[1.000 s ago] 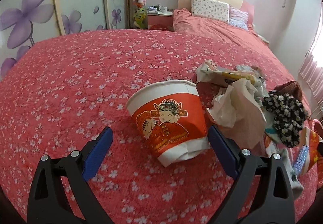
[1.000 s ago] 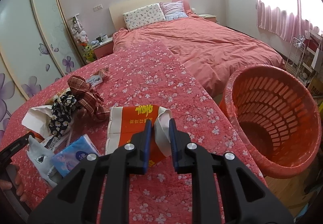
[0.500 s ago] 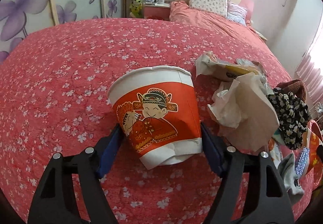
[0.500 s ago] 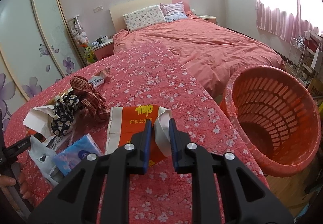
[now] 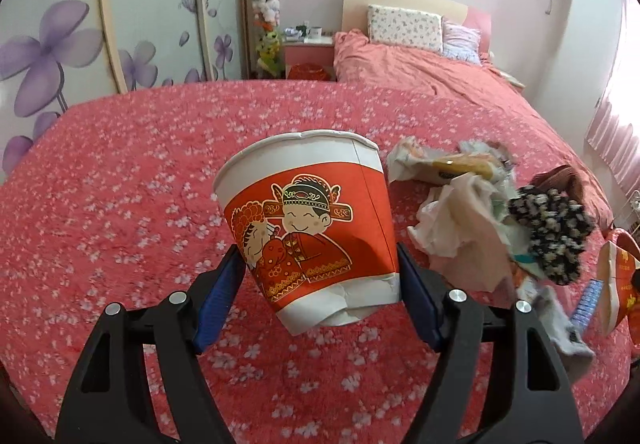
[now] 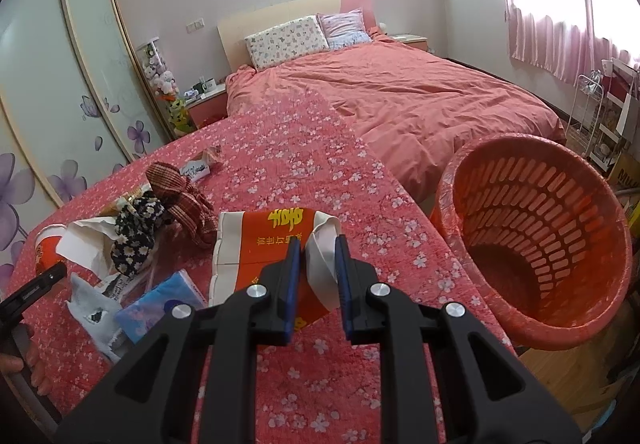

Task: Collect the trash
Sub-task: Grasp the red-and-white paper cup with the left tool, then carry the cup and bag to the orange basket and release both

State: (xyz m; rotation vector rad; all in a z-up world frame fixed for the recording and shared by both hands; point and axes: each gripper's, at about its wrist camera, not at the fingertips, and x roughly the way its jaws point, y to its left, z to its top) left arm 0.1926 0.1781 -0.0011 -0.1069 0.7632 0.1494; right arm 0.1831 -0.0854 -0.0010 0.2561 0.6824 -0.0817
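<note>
Paper cup [image 5: 316,228] sits clamped between left gripper [image 5: 320,284] pads.

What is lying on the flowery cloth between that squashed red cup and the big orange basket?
Nothing: in the right wrist view, the cloth between the flattened cup in the right gripper and the basket is bare.

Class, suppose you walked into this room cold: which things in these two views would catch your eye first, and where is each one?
First, the big red-and-white paper cup with cartoon figures, clamped between the blue pads of the left gripper above the flowered red bedspread. Next, the orange slatted basket standing off the bed's right edge. Between them lies a heap of crumpled paper and cloth, while the right gripper pinches a flattened red-and-white carton.
</note>
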